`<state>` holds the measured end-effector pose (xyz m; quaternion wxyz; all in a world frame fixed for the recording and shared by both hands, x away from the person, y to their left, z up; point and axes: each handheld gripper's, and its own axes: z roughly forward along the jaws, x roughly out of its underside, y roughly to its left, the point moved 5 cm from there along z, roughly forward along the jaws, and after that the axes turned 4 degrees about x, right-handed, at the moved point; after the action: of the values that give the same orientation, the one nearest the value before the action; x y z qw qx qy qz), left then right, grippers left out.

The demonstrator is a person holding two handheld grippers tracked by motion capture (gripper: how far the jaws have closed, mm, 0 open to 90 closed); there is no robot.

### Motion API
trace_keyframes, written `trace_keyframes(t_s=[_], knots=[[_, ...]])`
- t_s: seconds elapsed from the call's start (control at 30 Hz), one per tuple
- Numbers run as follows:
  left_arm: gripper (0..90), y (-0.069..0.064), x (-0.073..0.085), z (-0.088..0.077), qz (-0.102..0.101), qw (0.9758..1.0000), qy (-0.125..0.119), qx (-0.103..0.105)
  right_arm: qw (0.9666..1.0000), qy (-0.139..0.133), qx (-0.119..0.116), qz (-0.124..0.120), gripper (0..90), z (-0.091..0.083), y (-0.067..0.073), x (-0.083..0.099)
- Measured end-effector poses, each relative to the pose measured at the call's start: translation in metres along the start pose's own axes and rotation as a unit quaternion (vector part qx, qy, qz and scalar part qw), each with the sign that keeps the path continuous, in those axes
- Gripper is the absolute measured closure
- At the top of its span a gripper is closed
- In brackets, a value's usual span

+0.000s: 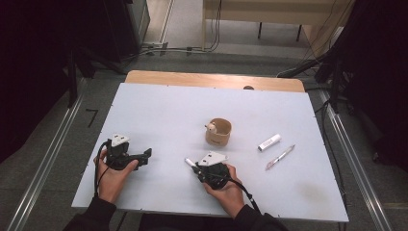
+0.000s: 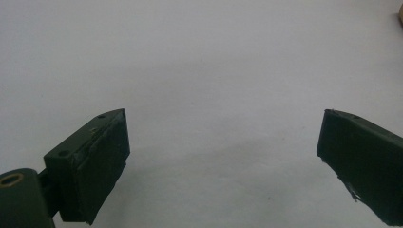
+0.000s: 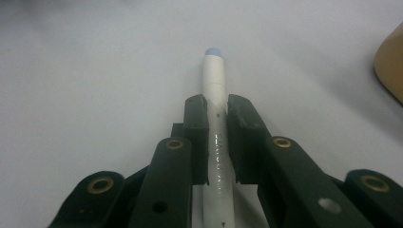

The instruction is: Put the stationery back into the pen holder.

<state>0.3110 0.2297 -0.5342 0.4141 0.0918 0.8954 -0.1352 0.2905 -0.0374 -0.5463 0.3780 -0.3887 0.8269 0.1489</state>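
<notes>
Right tongs (image 3: 216,111) clamped on a white pen (image 3: 215,80) low on the surface (image 1: 159,110); left tongs (image 1: 146,154) apart and empty.
The pen lies lengthwise between the pads, so it could slide or swing out if lifted fast toward the cup (image 1: 219,132) above it in the high view. The right gripper view shows the pinch and blue tip; the high view adds a white tube (image 1: 269,142) and a second pen (image 1: 280,157) at right.

This is looking like a lab or recording room: black curtains (image 1: 38,57) are hanging on both sides, cables (image 1: 192,48) are trailing across the grey floor (image 1: 187,19), metal rails (image 1: 43,163) are flanking the white table (image 1: 163,106).
</notes>
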Motion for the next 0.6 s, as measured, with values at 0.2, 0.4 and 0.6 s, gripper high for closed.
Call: trace_keyframes(t_s=[0.2, 0.4, 0.6], knots=[[4.0, -0.003, 0.0, -0.001, 0.004, 1.0, 0.001, 0.006, 0.9998, -0.005, -0.003, 0.018, 76.9, -0.003, -0.006, 0.001], [4.0, -0.015, 0.0, -0.002, -0.017, 0.9987, 0.0, 0.047, 0.9993, -0.019, -0.003, 0.032, 76.9, -0.012, -0.014, -0.003], [4.0, -0.03, -0.001, -0.002, -0.014, 0.997, 0.005, 0.076, 0.9982, -0.034, -0.007, 0.049, 76.9, -0.022, -0.023, -0.009]])
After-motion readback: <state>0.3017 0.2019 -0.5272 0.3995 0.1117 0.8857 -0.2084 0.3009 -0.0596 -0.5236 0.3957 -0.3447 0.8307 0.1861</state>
